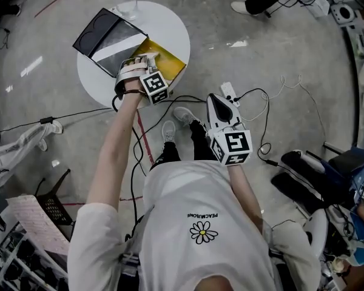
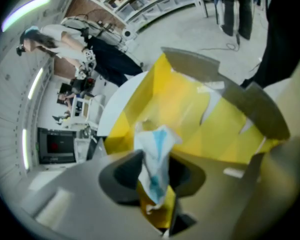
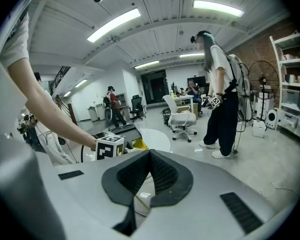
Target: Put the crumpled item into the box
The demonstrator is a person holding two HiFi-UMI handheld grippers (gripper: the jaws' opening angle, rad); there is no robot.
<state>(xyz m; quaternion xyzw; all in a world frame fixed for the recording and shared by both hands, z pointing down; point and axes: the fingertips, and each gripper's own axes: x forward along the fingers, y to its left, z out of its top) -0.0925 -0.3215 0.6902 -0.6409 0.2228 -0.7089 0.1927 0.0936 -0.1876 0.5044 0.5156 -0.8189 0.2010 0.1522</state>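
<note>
Head view: left gripper tipped into yellow box, right gripper well apart; left gripper view: jaws slightly spread around crumpled item, box interior directly beyond; right gripper view: jaws together, empty.

Desk, ahead and left: box stood on its near edge, with a flat tray just left of it. Left tongs were over the box, crumpled item between their jaws. Right tongs were right of the desk, above the floor.
</note>
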